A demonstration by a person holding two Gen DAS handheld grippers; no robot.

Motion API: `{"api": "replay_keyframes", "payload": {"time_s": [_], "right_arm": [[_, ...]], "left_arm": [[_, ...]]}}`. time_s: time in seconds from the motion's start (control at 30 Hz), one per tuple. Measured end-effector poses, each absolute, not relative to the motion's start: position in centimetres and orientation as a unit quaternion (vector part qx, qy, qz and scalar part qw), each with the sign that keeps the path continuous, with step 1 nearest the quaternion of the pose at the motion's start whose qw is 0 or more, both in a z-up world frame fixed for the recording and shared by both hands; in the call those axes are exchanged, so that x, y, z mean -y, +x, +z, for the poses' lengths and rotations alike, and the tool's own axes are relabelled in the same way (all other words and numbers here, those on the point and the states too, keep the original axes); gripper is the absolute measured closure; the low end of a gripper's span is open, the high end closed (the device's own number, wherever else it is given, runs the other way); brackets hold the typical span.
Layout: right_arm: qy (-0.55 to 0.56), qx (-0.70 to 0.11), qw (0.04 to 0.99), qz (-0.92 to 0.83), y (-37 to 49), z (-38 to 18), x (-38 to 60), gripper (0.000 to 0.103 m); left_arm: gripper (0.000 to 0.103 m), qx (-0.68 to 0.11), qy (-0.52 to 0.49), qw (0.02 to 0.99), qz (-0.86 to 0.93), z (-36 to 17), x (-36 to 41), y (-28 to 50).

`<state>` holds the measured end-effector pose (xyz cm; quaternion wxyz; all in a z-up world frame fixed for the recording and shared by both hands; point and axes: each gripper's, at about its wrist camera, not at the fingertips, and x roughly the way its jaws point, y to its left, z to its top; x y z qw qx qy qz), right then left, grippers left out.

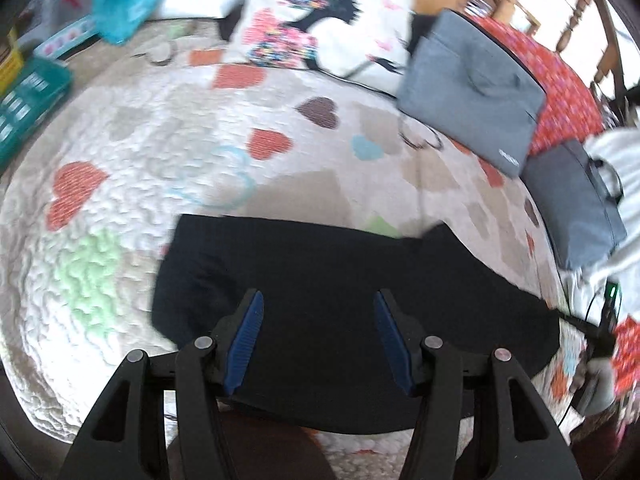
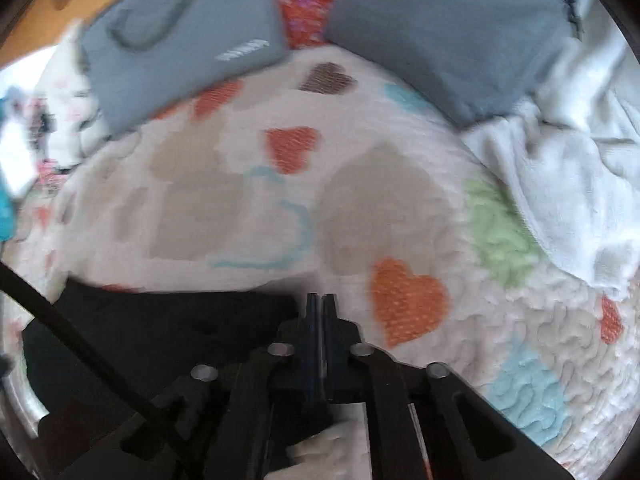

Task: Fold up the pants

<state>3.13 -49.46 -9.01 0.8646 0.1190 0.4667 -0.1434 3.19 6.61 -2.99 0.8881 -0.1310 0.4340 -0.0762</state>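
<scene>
heart-patterned bedspread (image 1: 160, 128) is seen under the left claw (image 1: 318, 312), which is released above the dark pants (image 1: 320, 280), already folded compact. from the right view, the right claw (image 2: 319, 306) is clenched, apparently empty, pants (image 2: 160, 328) to its left; little folding seems left.

Left gripper (image 1: 319, 300): black linkage arms, round silver pivot pins, ribbed blue pads (image 1: 245, 344) on the finger inner faces. Right gripper (image 2: 319, 300): same black linkage and silver pins, dark narrow fingers. Thin black cable (image 2: 80, 344) runs diagonally to its left.
</scene>
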Motion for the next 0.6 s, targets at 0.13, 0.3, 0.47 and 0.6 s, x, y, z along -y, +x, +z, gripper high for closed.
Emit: {"api": "replay_keyframes", "payload": {"time_s": [0.13, 0.3, 0.47, 0.6], "right_arm": [[0.144, -0.467, 0.859, -0.153, 1.6, -9.6, 51.2, 0.103], [0.13, -0.439, 0.881, -0.116, 1.2, -5.2, 49.0, 0.088], [0.07, -0.439, 0.896, -0.004, 4.3, -1.1, 39.9, 0.067], [0.013, -0.464, 0.878, 0.118, 6.9, 0.2, 28.6, 0.055]], "left_arm": [[0.047, -0.427, -0.155, 0.889, -0.047, -3.2, -10.0, 3.5], [0.047, -0.434, -0.226, 0.872, -0.006, -5.3, -15.8, 3.6], [0.047, -0.46, -0.268, 0.846, -0.019, -8.1, -18.6, 3.6], [0.047, -0.47, -0.275, 0.838, -0.035, -9.6, -19.2, 3.2]]}}
